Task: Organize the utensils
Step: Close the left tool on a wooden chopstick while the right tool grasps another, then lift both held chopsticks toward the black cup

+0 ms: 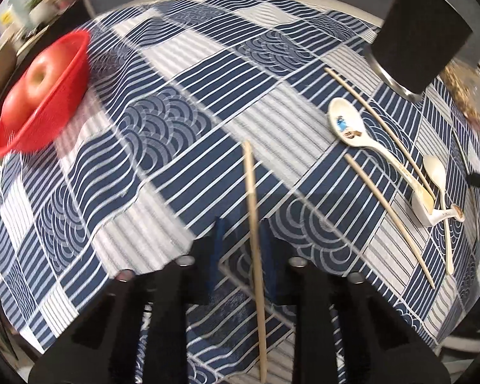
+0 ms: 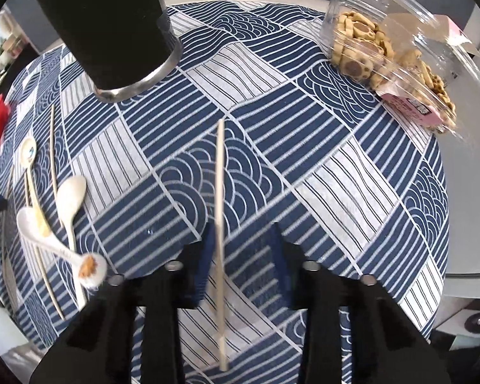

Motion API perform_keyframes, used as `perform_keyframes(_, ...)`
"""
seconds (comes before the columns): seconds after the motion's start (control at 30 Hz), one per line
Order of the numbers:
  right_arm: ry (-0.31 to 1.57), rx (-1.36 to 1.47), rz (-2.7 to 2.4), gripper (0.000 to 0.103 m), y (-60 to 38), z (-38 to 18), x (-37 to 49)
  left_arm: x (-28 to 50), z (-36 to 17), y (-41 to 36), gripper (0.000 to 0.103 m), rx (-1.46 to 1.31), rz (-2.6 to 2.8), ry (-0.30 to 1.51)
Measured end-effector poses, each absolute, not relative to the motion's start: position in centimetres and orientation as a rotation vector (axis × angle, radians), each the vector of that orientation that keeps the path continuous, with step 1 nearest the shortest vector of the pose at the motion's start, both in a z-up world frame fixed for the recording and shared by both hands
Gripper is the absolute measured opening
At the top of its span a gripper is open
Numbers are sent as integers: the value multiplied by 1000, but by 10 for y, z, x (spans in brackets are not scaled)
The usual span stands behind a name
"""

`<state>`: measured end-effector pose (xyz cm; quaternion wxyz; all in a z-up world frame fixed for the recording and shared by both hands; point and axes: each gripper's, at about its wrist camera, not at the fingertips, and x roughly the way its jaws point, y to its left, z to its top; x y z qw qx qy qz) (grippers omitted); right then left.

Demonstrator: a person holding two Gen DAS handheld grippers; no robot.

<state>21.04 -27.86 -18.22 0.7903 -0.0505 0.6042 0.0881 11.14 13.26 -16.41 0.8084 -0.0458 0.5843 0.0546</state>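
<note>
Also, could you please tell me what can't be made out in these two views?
- Both views: inside of the black holder, hidden by its own wall.
- Left wrist: shelves behind the red basket, motion-blurred.
- Left wrist: lettering on the handle of the white spoon, too small.
- Right wrist: print on the pink label of the cookie box, blurred.

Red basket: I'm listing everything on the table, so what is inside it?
The red basket holds a red apple, seen in the left wrist view. Whatever lies under the apple or behind the near wall is covered. The right wrist view shows only the basket's edge.
</note>
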Motion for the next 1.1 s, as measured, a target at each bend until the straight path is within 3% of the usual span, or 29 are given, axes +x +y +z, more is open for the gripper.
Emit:
perform_keyframes(0.07,1302,-120,192,8,-284,-182,200,102,-164,141,7,-130,134,1247)
perform_keyframes(0.13,1305,-120,192,5,-289,-182,191,94,-165,140,7,-133,143,1245)
perform_keyframes(0.53,1320,199,203,5,-354,-178,137,51,-163,134,5,-195,161,1260)
perform_keyframes(1.1,1037,104,351,5,-322,-71,157,61,-135,98,5,-244,41,1162)
